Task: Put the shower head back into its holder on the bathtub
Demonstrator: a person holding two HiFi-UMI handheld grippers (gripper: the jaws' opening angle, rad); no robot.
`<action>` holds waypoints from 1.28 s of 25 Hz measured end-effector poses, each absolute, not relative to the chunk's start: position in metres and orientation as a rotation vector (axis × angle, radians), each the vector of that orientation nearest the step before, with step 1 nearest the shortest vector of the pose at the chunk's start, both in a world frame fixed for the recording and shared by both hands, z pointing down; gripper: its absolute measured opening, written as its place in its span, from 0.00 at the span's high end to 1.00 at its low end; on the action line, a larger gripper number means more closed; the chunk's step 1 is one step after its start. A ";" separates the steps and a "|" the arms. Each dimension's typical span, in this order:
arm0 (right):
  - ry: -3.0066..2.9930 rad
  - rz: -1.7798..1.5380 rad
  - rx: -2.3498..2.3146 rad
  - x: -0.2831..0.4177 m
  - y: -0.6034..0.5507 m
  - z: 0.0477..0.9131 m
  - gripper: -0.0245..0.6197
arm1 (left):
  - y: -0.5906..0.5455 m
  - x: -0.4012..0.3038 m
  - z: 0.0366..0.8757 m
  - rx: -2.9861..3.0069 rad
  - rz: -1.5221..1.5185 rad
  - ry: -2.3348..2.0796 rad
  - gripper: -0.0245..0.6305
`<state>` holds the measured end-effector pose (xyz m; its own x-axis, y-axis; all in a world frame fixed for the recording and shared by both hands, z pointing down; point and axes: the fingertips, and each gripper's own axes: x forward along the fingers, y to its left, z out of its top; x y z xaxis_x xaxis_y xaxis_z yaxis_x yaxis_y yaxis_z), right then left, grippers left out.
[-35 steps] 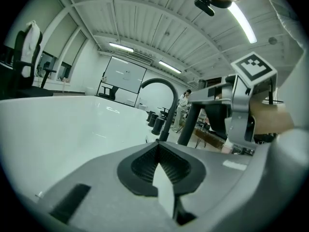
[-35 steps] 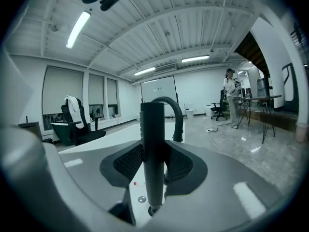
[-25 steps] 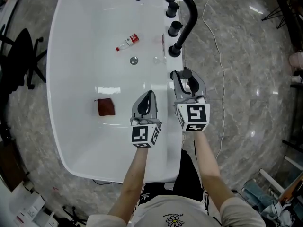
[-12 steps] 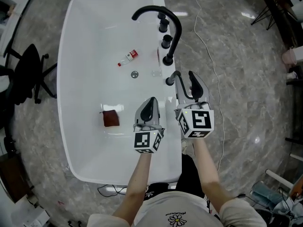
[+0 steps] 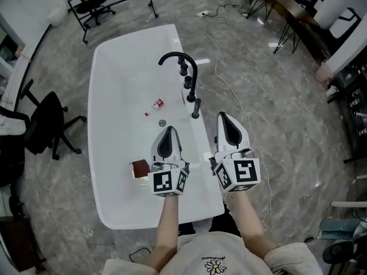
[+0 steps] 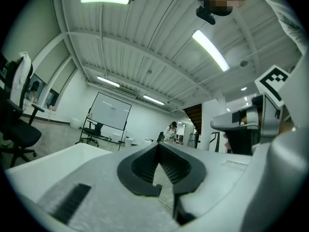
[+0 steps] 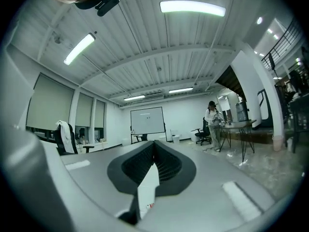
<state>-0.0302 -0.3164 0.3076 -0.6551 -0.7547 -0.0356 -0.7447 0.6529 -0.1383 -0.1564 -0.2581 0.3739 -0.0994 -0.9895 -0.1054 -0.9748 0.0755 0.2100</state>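
The black shower head (image 5: 196, 107) stands upright on the right rim of the white bathtub (image 5: 109, 96), just in front of the black arched faucet (image 5: 184, 67). Both grippers hang high above the tub's near end, apart from the shower head. My left gripper (image 5: 167, 133) is over the tub's inside, shut and empty. My right gripper (image 5: 227, 120) is over the floor beside the rim, also shut and empty. In both gripper views the jaws point level across the room; left gripper (image 6: 158, 148) and right gripper (image 7: 154, 145) have their pads together with nothing between them.
In the tub lie a small bottle (image 5: 153, 106), a drain (image 5: 162, 123) and a red-brown cloth (image 5: 140, 168). A black office chair (image 5: 43, 132) stands left of the tub. A white cable (image 5: 229, 90) runs over the floor on the right, near tables (image 5: 298, 10).
The right gripper stood open around the shower head on the rim; now it is shut and clear of it. Both grippers have risen well above the tub, which looks smaller.
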 end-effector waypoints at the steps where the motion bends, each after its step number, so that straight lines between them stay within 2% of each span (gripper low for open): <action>1: 2.760 -0.182 -1.257 -0.025 -0.298 0.300 0.96 | -0.244 -0.153 0.358 2.084 -0.357 -2.256 0.96; 7: 2.695 -0.276 -1.280 -0.005 -0.197 0.300 0.96 | -0.160 -0.144 0.311 2.178 -0.390 -2.206 0.96; 13: 2.731 -0.260 -1.305 -0.012 -0.126 0.319 0.96 | -0.104 -0.135 0.304 2.334 -0.231 -2.189 0.96; 32: 2.736 -0.122 -1.243 -0.031 -0.082 0.284 0.96 | -0.062 -0.111 0.271 2.504 -0.260 -2.152 0.96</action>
